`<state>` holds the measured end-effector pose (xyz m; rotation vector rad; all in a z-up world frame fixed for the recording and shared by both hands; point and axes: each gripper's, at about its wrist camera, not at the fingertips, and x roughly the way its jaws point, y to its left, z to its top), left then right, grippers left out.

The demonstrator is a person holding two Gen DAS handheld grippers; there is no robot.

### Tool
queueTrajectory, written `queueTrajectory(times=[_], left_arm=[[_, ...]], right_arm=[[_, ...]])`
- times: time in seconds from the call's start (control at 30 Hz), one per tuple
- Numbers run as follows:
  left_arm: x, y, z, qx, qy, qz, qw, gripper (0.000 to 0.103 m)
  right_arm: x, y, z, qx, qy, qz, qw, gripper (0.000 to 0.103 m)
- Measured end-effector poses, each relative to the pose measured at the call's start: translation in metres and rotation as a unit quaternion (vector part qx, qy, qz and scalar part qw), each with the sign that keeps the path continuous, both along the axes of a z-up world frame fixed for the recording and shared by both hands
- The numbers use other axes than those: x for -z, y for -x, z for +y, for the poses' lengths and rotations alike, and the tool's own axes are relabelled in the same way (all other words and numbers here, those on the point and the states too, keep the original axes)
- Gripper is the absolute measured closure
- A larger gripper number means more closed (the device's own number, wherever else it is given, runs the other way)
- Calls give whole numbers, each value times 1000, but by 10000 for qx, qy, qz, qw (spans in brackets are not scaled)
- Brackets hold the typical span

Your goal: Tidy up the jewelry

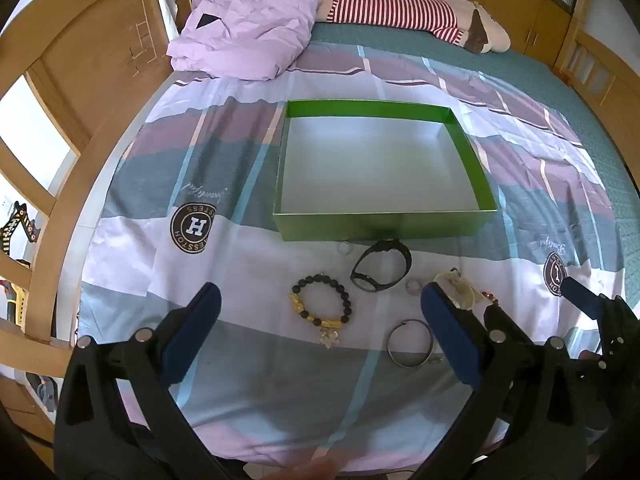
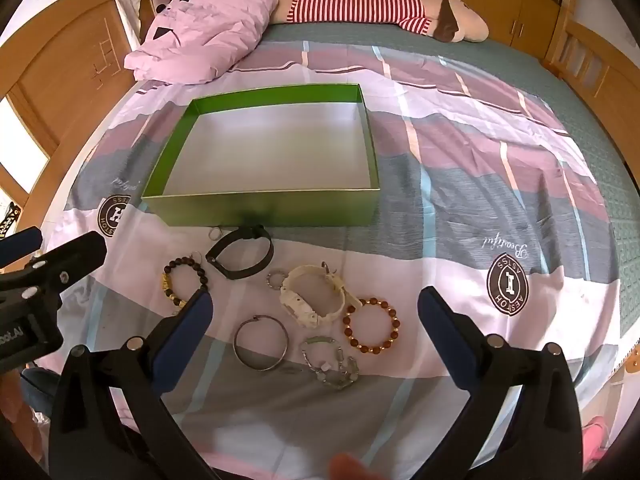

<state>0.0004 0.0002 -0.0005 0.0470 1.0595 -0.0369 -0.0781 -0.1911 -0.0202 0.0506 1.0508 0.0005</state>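
An empty green box with a white floor sits on the bed. Jewelry lies in front of it: a black band, a black-and-gold bead bracelet, a silver bangle, a white watch, a brown bead bracelet, a silver chain bracelet and small rings. My left gripper is open above the black bead bracelet. My right gripper is open above the white watch and bangle.
A striped bedsheet covers the bed. A pink quilt and a striped plush toy lie at the far end. Wooden bed rails run along the left side.
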Motion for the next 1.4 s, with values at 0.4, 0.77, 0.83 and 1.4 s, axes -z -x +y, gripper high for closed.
queueTrajectory(times=[0.4, 0.77, 0.83, 1.4], left_arm=[[0, 0, 0, -4, -28, -18, 10000, 2], [3, 2, 1, -2, -25, -16, 10000, 2], [4, 3, 0, 5, -29, -17, 10000, 2], [1, 4, -1, 6, -32, -15, 10000, 2]], right_arm=[[-1, 1, 4, 15, 26, -1, 10000, 1], [-1, 1, 1, 14, 29, -25, 10000, 1], [-1, 1, 0, 9, 23, -19, 10000, 1], [-1, 1, 1, 0, 51, -19, 10000, 1]])
